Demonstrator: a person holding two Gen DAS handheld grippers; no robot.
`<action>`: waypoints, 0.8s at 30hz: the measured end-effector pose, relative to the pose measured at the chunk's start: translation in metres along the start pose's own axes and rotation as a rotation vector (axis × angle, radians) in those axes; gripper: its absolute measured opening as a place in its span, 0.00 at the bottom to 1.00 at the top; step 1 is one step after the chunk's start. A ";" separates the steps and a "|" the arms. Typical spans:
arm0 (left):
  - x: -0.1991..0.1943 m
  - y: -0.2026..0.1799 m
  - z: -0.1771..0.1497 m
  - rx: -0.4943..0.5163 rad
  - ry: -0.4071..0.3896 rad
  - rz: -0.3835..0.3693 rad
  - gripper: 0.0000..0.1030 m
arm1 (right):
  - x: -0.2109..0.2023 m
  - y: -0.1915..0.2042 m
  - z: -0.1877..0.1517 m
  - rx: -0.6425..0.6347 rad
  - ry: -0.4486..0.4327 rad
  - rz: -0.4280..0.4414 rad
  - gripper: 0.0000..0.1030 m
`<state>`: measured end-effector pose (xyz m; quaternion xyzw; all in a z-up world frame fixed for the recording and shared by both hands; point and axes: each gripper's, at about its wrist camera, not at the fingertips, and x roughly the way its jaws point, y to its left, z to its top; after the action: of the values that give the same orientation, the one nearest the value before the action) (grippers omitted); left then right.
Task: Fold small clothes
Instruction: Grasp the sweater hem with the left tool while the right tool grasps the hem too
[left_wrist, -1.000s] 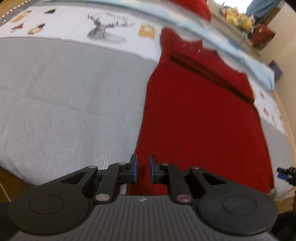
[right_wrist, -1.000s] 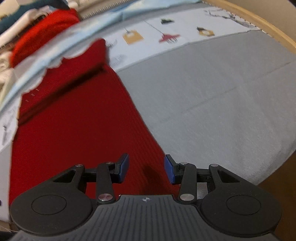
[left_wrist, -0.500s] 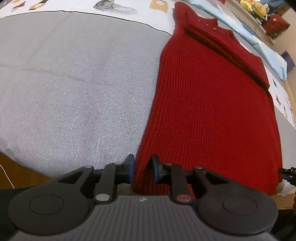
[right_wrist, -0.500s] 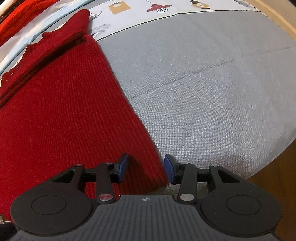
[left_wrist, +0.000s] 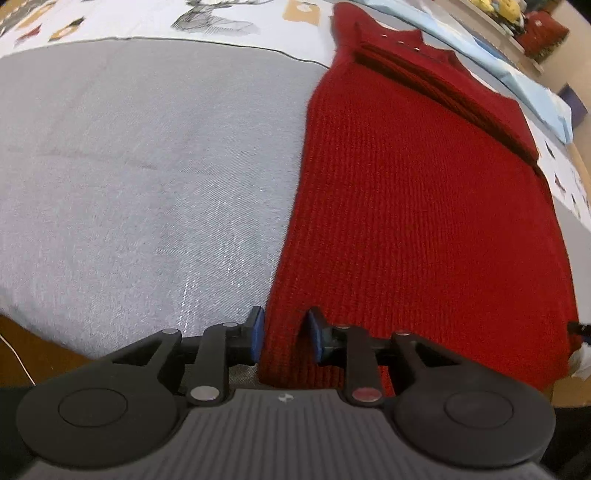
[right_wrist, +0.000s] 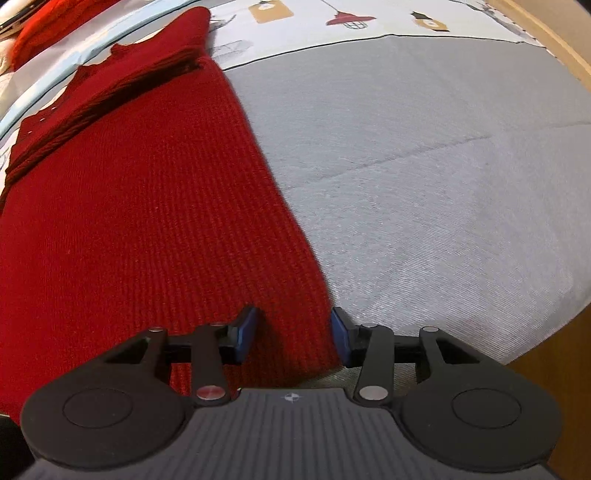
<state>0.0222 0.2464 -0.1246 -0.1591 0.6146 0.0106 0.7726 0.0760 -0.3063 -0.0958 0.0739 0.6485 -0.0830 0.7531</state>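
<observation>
A red ribbed knit garment (left_wrist: 417, 206) lies flat on a grey cloth (left_wrist: 147, 177), its sleeves folded across the far end. It also shows in the right wrist view (right_wrist: 140, 206). My left gripper (left_wrist: 283, 335) is open, its blue pads either side of the garment's near left hem corner. My right gripper (right_wrist: 293, 330) is open wider, its pads astride the near right hem corner. Neither is closed on the fabric.
A white printed sheet (left_wrist: 155, 18) lies beyond the grey cloth (right_wrist: 424, 166), with a pale blue cloth (left_wrist: 535, 92) at the far right. The wooden table edge (right_wrist: 554, 362) shows near the front. Red and yellow items (left_wrist: 532, 26) sit at the back.
Both grippers have come down and forward to the garment's near hem. The left jaws have opened wider around the corner. The garment has settled flat.
</observation>
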 end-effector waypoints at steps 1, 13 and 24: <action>0.000 0.000 0.000 0.006 -0.001 0.000 0.28 | 0.000 0.001 -0.001 -0.007 -0.002 0.001 0.35; 0.000 -0.005 0.000 0.047 0.001 -0.018 0.16 | 0.000 0.010 -0.003 -0.029 -0.015 0.016 0.34; -0.030 -0.004 0.004 0.043 -0.138 -0.041 0.07 | -0.012 0.017 0.003 -0.072 -0.093 0.054 0.19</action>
<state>0.0195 0.2492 -0.0944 -0.1537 0.5565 -0.0073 0.8164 0.0804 -0.2898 -0.0830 0.0603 0.6133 -0.0425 0.7864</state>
